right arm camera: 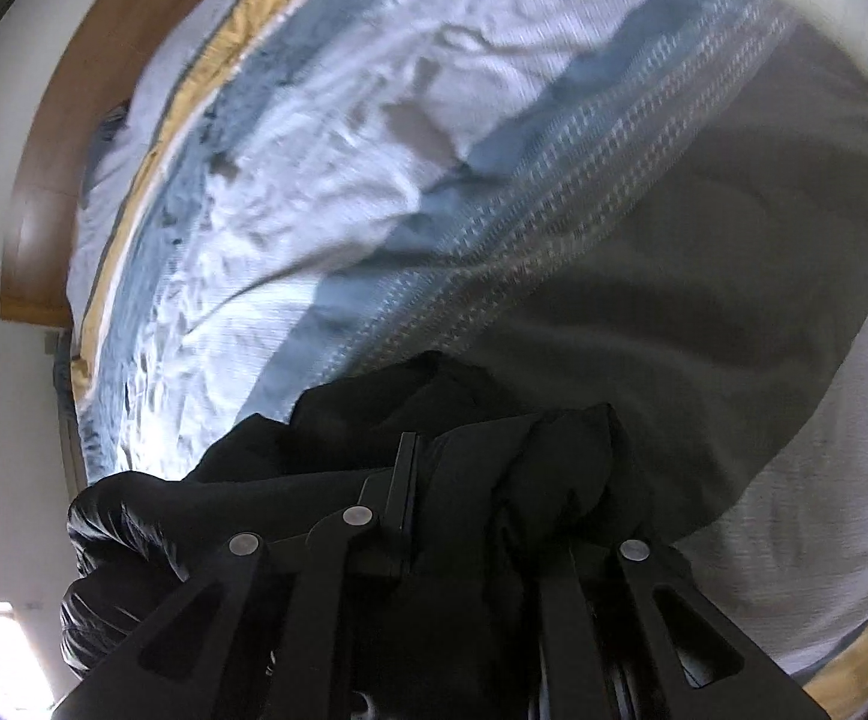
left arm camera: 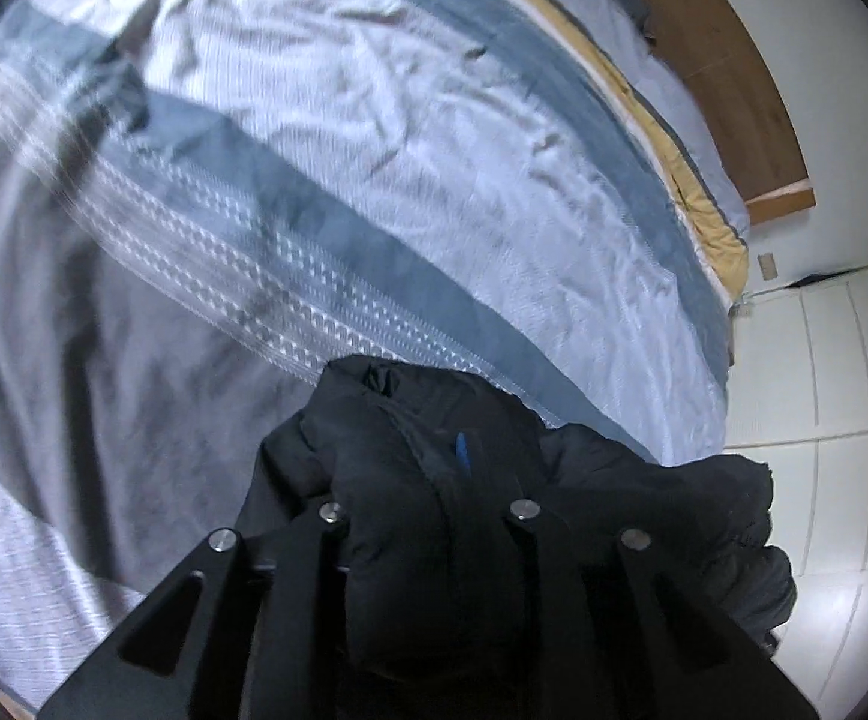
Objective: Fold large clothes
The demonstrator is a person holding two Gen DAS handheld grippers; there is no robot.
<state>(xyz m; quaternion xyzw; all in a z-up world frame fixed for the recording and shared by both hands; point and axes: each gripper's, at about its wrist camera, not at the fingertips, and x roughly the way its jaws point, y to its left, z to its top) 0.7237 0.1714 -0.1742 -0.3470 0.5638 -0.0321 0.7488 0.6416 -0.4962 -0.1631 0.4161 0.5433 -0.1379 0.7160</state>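
A black padded jacket hangs bunched over the striped bed cover. In the left wrist view its folds fill the gap between the fingers of my left gripper, which is shut on the cloth; the fingertips are buried in it. A small blue strip shows in a fold. In the right wrist view the same jacket drapes over my right gripper, which is shut on a thick fold. One thin finger shows; the other is hidden under cloth. Shiny bulges of the jacket hang at lower left.
The bed cover has white, blue, patterned and grey bands and is wrinkled. A wooden headboard and a yellow-edged pillow strip lie at the bed's far end. White floor tiles run along the bed's side.
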